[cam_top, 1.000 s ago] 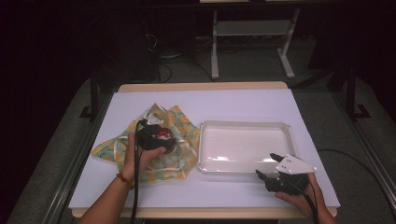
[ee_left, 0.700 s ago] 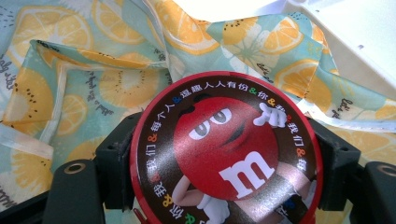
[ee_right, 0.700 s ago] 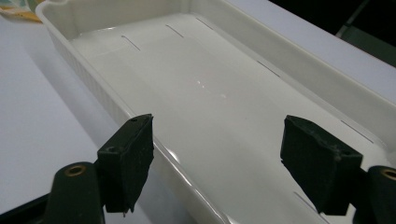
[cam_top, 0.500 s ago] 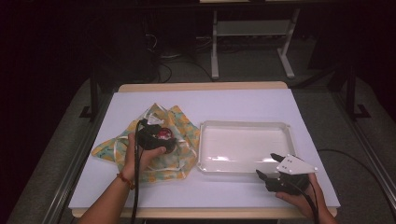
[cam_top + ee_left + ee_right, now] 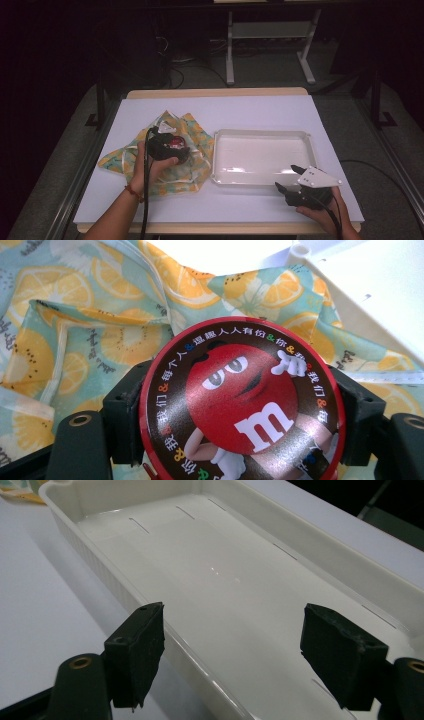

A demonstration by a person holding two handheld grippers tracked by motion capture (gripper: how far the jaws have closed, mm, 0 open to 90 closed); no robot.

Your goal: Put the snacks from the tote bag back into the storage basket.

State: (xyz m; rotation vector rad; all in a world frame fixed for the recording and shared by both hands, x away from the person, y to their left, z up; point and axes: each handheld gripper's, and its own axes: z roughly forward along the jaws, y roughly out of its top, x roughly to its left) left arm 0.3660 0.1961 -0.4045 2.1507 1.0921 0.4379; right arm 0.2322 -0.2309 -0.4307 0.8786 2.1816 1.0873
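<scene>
Left gripper (image 5: 240,440) clamps round tin (image 5: 243,405) over cloth (image 5: 75,330) (tray (image 5: 262,177) just beside)

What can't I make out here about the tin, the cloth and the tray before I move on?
- Round red tin: its lower edge is cut off by the left gripper view's bottom; its sides sit behind the jaws.
- Fruit-print cloth: partly covered by the hand and left tool in the high view.
- White tray: its near end runs off the right gripper view.
</scene>
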